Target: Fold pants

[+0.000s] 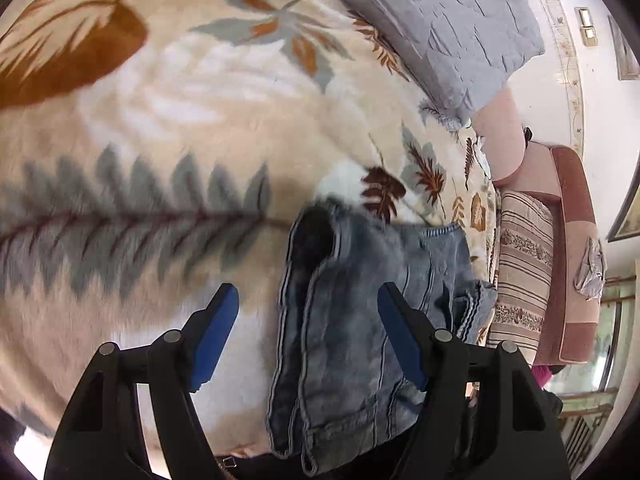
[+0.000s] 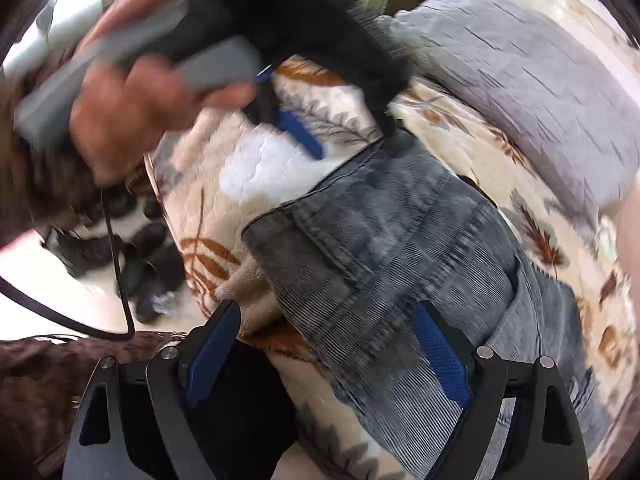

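Cream plush bed blanket with brown and grey leaf print (image 1: 168, 128) carries the folded, faded blue-grey denim pants (image 1: 352, 320), lying near its edge below a grey quilted pillow (image 1: 432, 28). Left gripper (image 1: 308, 304) and right gripper (image 2: 326, 320) both hover over the pants, jaws apart, holding nothing.

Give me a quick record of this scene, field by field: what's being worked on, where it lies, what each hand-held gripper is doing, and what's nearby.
item: jeans, denim, bunched and partly folded
surface: leaf-print blanket on a bed
left hand-held gripper: open above the jeans, nothing gripped
right hand-held gripper: open over the jeans, nothing gripped
nearby: grey quilted pillow beyond the jeans; dark shoes on the floor
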Demonstrator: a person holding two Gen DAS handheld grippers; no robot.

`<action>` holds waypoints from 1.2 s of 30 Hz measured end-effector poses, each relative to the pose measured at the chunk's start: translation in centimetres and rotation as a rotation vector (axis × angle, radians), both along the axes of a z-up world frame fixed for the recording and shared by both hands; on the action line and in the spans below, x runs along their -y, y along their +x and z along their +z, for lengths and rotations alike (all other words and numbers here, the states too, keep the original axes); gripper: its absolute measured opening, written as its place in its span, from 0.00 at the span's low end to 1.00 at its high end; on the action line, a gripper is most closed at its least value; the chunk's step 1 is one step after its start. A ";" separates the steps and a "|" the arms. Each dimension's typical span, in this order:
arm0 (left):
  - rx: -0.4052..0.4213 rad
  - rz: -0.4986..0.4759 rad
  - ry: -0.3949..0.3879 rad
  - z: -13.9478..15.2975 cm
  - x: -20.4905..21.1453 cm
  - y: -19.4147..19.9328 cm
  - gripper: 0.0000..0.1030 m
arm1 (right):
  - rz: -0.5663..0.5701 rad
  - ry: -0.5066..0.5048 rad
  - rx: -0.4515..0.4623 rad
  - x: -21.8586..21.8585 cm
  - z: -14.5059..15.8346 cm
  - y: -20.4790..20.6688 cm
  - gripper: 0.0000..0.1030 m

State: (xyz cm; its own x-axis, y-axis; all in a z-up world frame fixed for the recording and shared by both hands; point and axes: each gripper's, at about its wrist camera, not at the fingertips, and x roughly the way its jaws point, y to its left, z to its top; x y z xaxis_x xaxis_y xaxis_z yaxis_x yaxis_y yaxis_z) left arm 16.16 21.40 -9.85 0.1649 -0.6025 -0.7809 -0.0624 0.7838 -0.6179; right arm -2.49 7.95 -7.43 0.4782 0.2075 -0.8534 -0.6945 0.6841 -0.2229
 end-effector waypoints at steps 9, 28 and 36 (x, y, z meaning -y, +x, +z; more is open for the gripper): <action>-0.004 -0.187 -0.034 -0.3 3.5 2.3 0.83 | 0.052 -0.173 0.159 -2.5 -2.7 0.9 0.77; 0.233 -0.296 0.048 9.7 10.7 -1.5 0.16 | -0.087 0.095 0.247 5.1 5.4 -0.3 0.17; 0.293 -0.526 0.119 11.8 24.8 -3.0 0.16 | -0.395 0.376 0.067 17.9 6.6 0.0 0.19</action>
State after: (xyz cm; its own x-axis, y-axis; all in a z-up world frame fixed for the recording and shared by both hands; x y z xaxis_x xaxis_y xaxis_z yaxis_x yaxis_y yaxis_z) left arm 13.14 -3.41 1.96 0.0875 -0.5726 -0.8151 0.5108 0.7283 -0.4568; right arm -2.52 -9.95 -0.83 0.6319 0.2856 -0.7205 -0.3613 0.9310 0.0522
